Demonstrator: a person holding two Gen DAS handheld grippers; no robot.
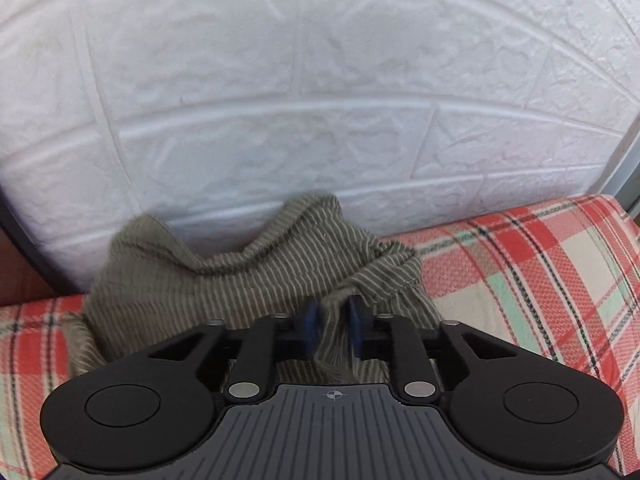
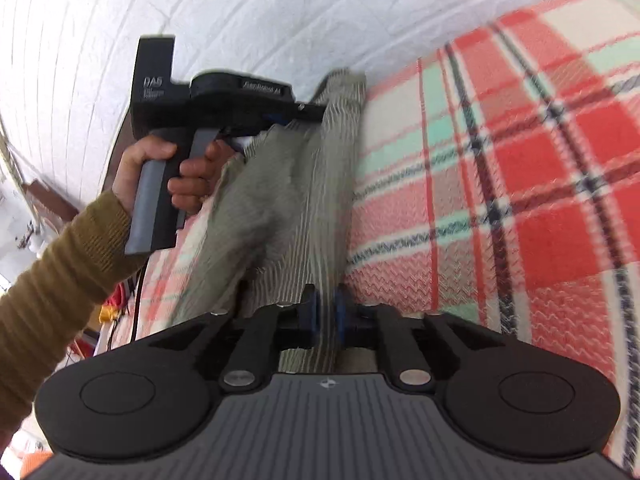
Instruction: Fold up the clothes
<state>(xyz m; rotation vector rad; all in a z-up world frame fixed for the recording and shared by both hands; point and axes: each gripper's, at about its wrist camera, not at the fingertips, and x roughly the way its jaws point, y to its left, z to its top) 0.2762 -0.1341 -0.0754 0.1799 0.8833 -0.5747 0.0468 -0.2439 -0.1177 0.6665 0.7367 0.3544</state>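
An olive garment with thin pale stripes lies bunched on the plaid bed cover, heaped against the white wall. My left gripper stands open over it. A fold of the cloth runs between its blue pads, with a dark gap showing beside the right pad. In the right wrist view the same garment stretches as a long band from my right gripper up to the left gripper, which a hand holds. The right gripper's blue pads stand close together, pinching the near end of the cloth.
The white brick-pattern wall rises directly behind the garment. The plaid cover spreads wide to the right. A mustard sleeve and cluttered items off the bed edge are at the left.
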